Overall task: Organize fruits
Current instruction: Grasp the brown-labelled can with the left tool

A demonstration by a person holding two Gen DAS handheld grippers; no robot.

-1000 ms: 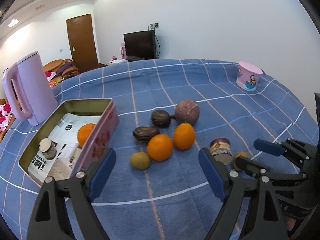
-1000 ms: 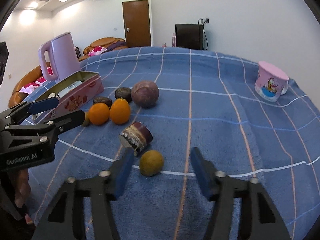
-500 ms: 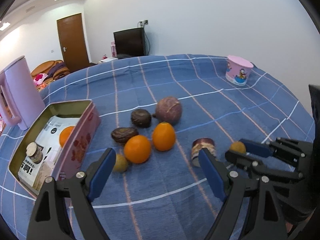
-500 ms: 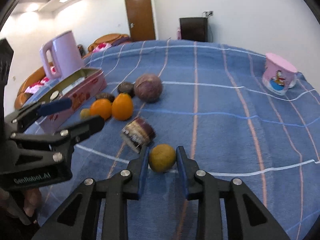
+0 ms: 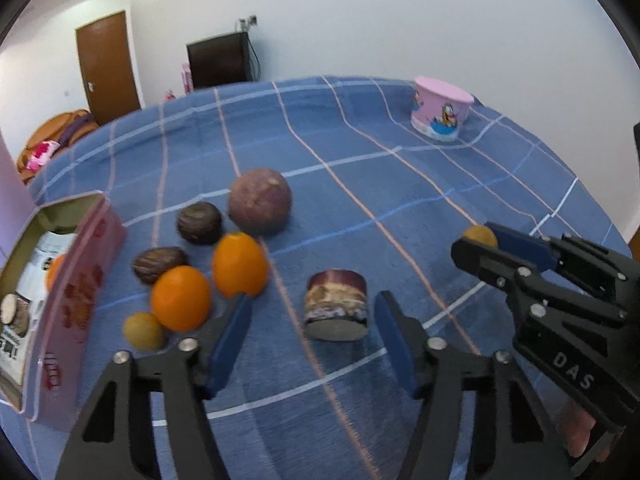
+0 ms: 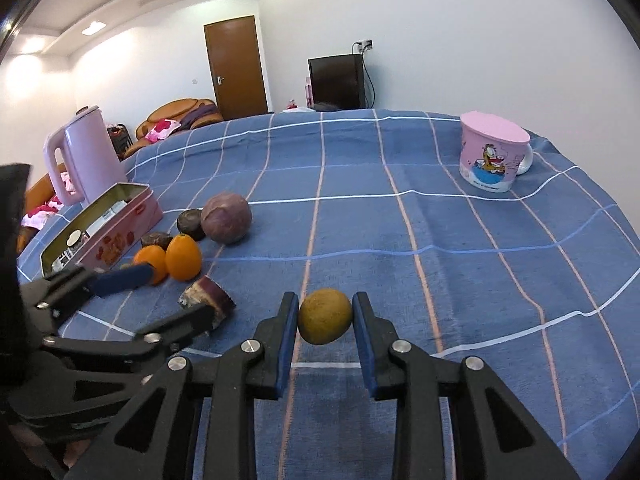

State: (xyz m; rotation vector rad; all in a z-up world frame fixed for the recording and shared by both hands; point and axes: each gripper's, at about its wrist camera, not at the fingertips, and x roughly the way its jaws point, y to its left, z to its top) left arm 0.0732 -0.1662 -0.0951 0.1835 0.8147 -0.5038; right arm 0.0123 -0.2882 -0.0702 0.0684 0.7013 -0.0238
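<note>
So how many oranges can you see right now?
3. Two lie side by side on the tablecloth: a rounder orange and an oval orange. A third orange sits inside the pink tin; more may be hidden there.

A lived-in home is shown, most likely a combined living and dining room. A table covered with a blue checked cloth is set before white walls, a brown wooden door and recessed ceiling lights. A dark television is plugged in at the far wall, and an orange sofa strewn with cushions is seen. A pink electric kettle and a cartoon mug are kept on the table.
</note>
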